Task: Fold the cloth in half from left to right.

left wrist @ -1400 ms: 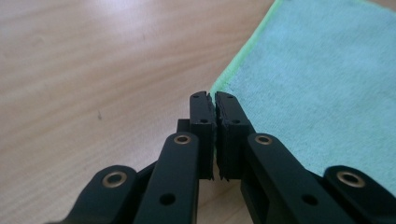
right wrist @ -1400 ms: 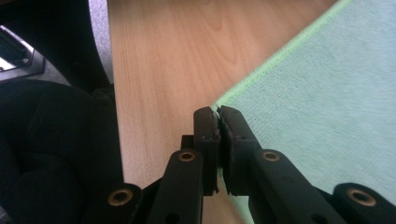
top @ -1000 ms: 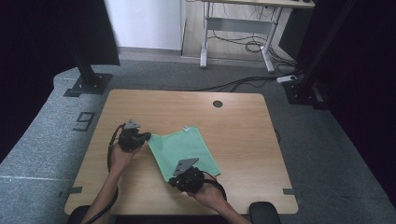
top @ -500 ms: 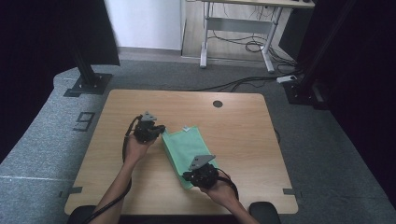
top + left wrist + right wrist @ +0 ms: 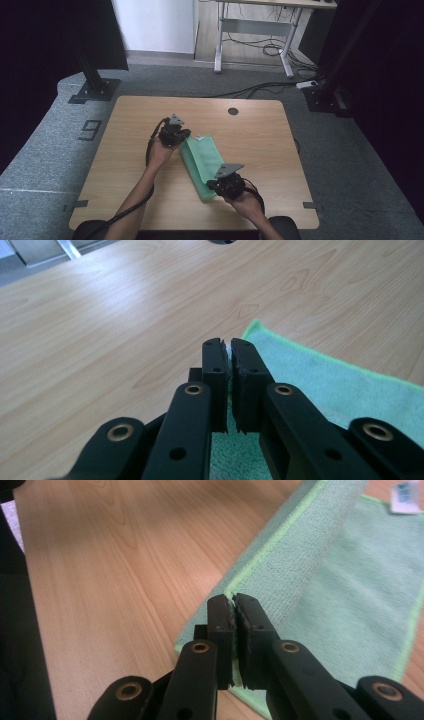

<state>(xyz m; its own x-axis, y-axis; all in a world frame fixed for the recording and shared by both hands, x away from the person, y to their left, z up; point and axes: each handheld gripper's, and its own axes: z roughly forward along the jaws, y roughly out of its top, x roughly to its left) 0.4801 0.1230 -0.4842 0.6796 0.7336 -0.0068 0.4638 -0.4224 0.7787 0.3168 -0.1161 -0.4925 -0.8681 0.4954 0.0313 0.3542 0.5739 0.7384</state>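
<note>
Both grippers clamp the soft green microfibre cloth point(image 5: 202, 162) mid-table: left gripper point(image 5: 181, 136) at its eleven-o'clock corner, right gripper point(image 5: 220, 186) at five. Light, floppy; hemmed corners grip best.

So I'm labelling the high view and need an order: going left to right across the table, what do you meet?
Left gripper → green cloth → right gripper → round hole in the tabletop.
</note>
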